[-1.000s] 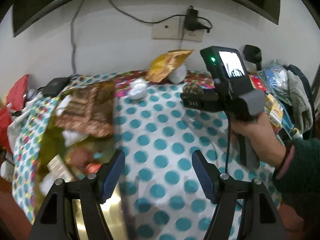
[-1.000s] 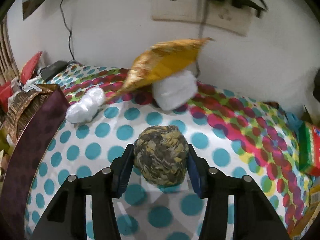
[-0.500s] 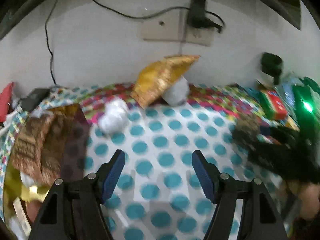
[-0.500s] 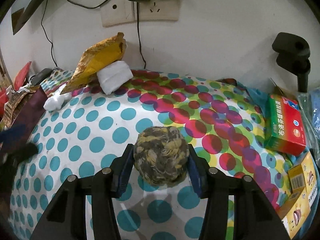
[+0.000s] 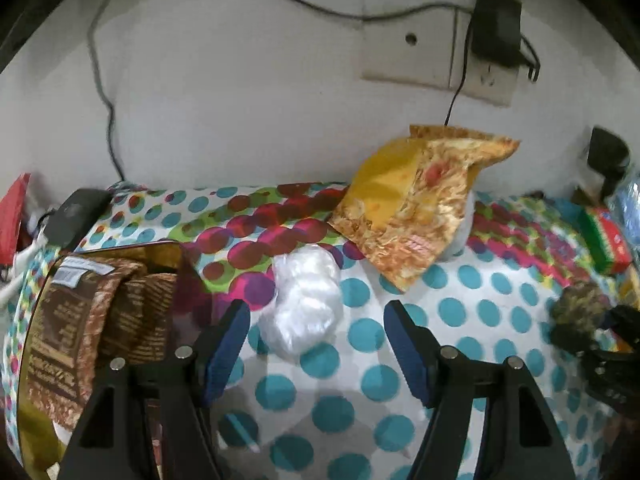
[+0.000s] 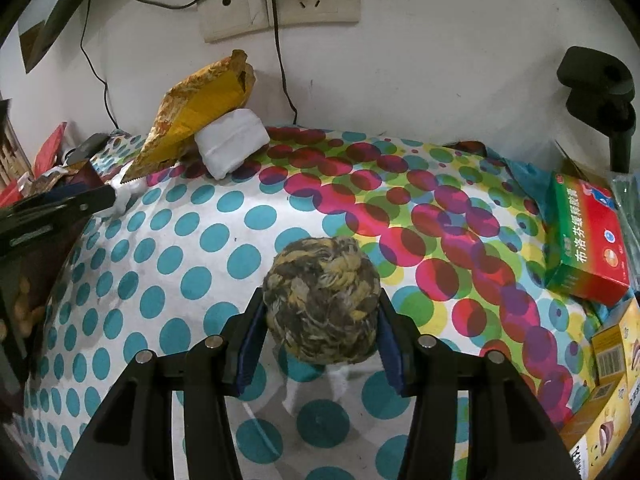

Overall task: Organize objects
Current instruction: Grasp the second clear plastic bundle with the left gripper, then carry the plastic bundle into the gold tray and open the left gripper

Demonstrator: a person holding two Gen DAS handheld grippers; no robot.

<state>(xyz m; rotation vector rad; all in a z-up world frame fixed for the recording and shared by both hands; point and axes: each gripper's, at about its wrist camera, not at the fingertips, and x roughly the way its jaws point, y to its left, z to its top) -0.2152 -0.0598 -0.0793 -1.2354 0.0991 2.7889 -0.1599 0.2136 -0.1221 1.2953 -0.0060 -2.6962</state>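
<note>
My right gripper [image 6: 320, 332] is shut on a brown-and-yellow rope ball [image 6: 322, 298] and holds it just above the dotted tablecloth [image 6: 160, 264]. The ball also shows at the far right of the left wrist view [image 5: 578, 312]. My left gripper [image 5: 316, 344] is open and empty. A crumpled clear plastic wad [image 5: 304, 300] lies on the cloth just beyond its fingertips, between them. A yellow snack bag [image 5: 416, 204] leans on the wall behind, over a white packet [image 6: 232, 142]. A gold tray [image 5: 36, 320] of brown packets sits at the left.
A red-and-green medicine box [image 6: 584, 240] and yellow cartons [image 6: 612, 348] stand at the right. A black device [image 5: 76, 216] lies at the back left. A wall socket with a plugged charger [image 5: 496, 32] is above. A black clamp [image 6: 596, 92] stands at the back right.
My left gripper has swung left and forward, so the plastic wad now lies just ahead between its fingers. My right gripper, still holding the ball, has moved a little rightward.
</note>
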